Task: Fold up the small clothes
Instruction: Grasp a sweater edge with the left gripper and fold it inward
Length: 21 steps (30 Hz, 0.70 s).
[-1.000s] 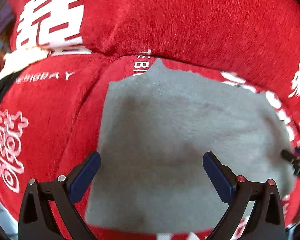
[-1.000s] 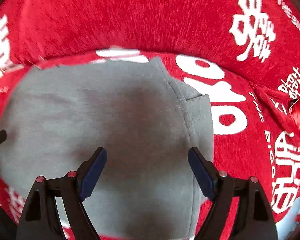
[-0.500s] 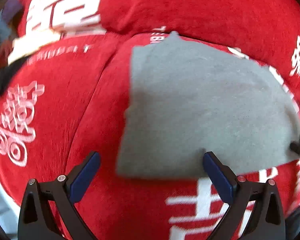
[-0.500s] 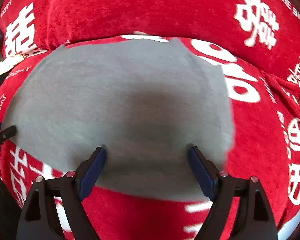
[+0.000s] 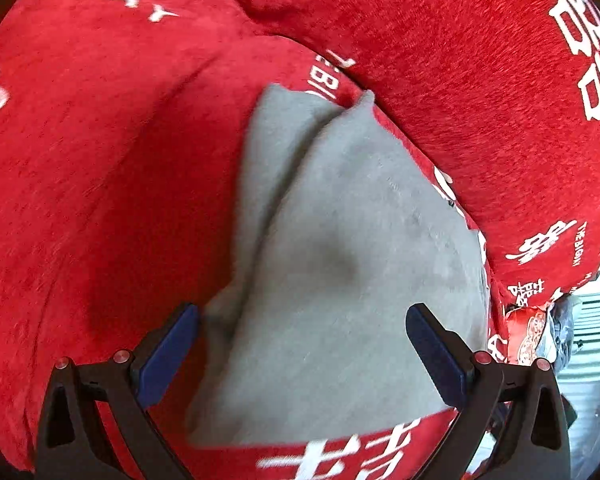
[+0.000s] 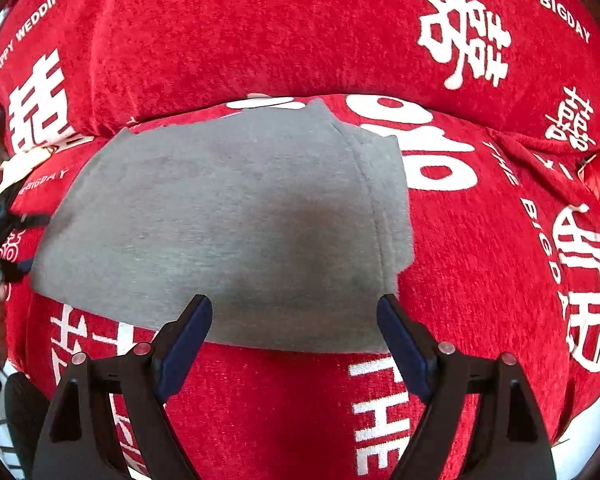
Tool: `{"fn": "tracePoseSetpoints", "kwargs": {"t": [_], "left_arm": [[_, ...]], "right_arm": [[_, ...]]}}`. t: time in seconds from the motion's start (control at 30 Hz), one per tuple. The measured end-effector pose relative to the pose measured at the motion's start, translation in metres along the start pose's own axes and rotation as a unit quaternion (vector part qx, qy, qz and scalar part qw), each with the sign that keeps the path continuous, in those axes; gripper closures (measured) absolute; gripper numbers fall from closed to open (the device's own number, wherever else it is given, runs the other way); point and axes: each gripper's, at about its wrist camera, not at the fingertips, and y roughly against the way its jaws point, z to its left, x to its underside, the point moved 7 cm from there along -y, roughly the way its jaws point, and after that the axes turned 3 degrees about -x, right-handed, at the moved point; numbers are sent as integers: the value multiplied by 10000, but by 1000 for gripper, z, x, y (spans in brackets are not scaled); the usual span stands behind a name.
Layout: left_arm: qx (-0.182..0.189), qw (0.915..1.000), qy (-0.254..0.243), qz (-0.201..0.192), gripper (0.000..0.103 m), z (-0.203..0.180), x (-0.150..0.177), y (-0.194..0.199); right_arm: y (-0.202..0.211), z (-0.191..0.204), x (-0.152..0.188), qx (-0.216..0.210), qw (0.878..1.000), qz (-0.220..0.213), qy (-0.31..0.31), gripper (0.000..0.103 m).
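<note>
A small grey garment (image 5: pixel 340 272) lies folded flat on a red sofa seat; in the right wrist view it (image 6: pixel 228 224) shows a seamed band along its right edge. My left gripper (image 5: pixel 302 336) is open and empty, its blue pads just above the garment's left part, where a crease runs up the cloth. My right gripper (image 6: pixel 294 332) is open and empty, hovering over the garment's near edge. The left gripper's tip (image 6: pixel 4 240) shows at the garment's left side in the right wrist view.
The red sofa cover (image 6: pixel 500 264) has white lettering and characters. The backrest cushion (image 6: pixel 260 28) rises right behind the garment. A red patterned item (image 5: pixel 528 336) and striped floor or fabric lie off the sofa's right end in the left wrist view.
Both grippers have pulled back from the garment. The left one then swung to the garment's left side, where a lengthwise crease now shows. Both stay open.
</note>
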Motion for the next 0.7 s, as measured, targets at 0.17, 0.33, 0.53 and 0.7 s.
{"fn": "tracePoseSetpoints", "kwargs": {"t": [0.17, 0.33, 0.53, 0.7], "left_arm": [[-259, 9990, -357, 19, 0, -20, -17, -16], [-628, 9931, -972, -210, 0, -29, -18, -24], [-1119, 9771, -1742, -490, 1, -34, -5, -26], [-890, 9800, -1717, -467, 65, -42, -5, -12]], "right_arm": [[-5, 10, -2, -45, 9999, 81, 112, 17], [-15, 26, -27, -22, 9992, 71, 384, 17], [-63, 59, -65, 92, 9952, 413, 881, 17], [-117, 74, -93, 288, 9930, 744, 876, 15]]}}
